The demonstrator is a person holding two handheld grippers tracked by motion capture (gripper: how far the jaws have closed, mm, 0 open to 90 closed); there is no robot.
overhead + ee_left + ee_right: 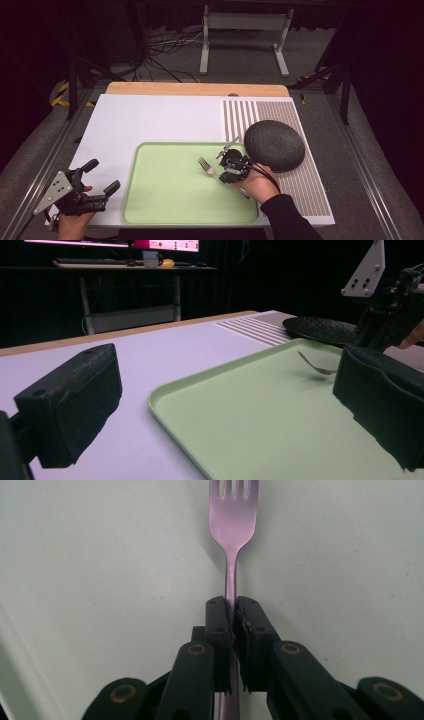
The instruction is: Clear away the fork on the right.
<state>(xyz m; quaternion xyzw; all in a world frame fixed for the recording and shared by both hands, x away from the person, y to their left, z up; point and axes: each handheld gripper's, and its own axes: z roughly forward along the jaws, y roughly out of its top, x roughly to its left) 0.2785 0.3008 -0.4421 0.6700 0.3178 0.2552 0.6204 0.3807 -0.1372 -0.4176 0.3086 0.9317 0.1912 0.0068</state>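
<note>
A metal fork hangs just above the pale green tray, tines pointing left and away. My right gripper is shut on the fork's handle. In the right gripper view both black jaws pinch the fork at its neck, over the tray's surface. The fork also appears in the left gripper view, past the tray's near corner. My left gripper sits at the table's front left, off the tray, jaws wide apart and nothing between them.
A dark round plate lies upside down on the striped mat to the right of the tray. The white tabletop stretches behind the tray. A metal stand is on the floor beyond.
</note>
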